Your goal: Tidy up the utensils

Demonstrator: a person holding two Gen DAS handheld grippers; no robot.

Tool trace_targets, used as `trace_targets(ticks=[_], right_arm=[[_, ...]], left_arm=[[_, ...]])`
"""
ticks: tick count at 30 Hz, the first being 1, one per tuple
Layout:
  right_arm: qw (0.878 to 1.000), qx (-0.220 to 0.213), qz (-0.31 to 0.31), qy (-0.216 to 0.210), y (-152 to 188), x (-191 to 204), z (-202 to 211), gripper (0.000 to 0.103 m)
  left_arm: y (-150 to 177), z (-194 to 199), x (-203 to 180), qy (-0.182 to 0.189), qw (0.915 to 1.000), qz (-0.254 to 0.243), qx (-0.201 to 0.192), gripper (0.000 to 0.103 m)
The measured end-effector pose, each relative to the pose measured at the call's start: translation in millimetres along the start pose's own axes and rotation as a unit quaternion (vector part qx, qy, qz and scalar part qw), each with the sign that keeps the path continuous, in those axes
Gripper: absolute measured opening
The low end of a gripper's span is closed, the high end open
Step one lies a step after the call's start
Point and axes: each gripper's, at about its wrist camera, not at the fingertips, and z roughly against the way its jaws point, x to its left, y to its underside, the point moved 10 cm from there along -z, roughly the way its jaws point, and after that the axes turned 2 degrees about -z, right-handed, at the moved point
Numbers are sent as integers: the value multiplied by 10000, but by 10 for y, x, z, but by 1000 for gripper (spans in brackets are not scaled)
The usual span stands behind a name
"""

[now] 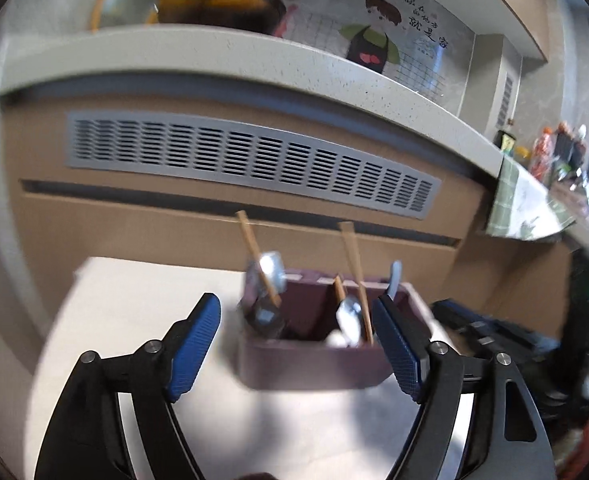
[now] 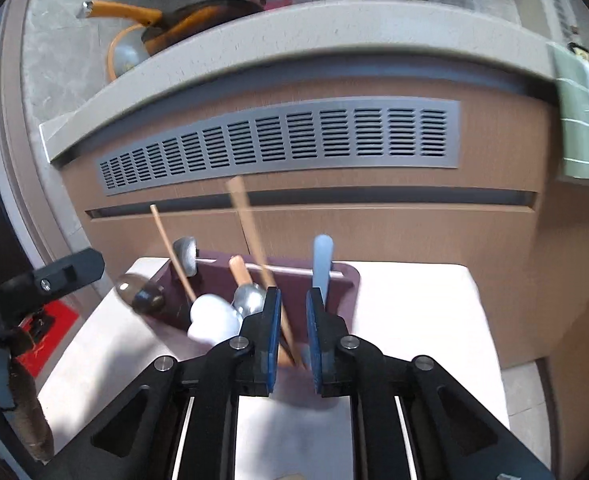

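Observation:
A maroon utensil holder (image 1: 314, 368) with compartments stands on a white table (image 1: 134, 300). Wooden chopsticks (image 1: 354, 264), metal spoons (image 1: 272, 272) and a light blue handle (image 1: 394, 276) stick out of it. My left gripper (image 1: 298, 344) is open wide, one blue pad on each side of the holder and the left pad clear of it. In the right wrist view my right gripper (image 2: 293, 320) hangs over the holder (image 2: 344, 280) with a narrow gap. A long chopstick (image 2: 250, 232) runs through that gap beside the left pad, not pinched. A white spoon (image 2: 214, 320) lies in the holder.
Behind the table is a brown cabinet front with a grey vent grille (image 2: 278, 140) under a speckled countertop (image 1: 214, 52). A dark pan with an orange handle (image 2: 126, 10) sits on the counter. Bottles (image 1: 554, 152) stand far right. A red mat (image 2: 50, 332) lies on the floor at left.

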Motion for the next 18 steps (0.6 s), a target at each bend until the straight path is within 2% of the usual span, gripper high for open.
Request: trace_targets(ticks=[4,7,12,15,18], right_arm=[[9994,-269,36,-231,216,151,498,24],[9987,-375,195,-283,462,277,857,31],[9982,-440,396,-115,798,438,1313,31],[9985,-407,352,-119,973,469,1428,31],[9992,-291,277,-31,1181,435,1463,31]], left_arm=[[359,442,-46,-548,9978,-295,-217,79],[612,788,-76,-811,9954,-402,-305,79],[915,1146,-140,-891,9953,-304,-215,79],[1062,1246,-175,-1037,9940,-346,-85,79],[1146,1284,-226,-1026,9938,-440,-10,79]])
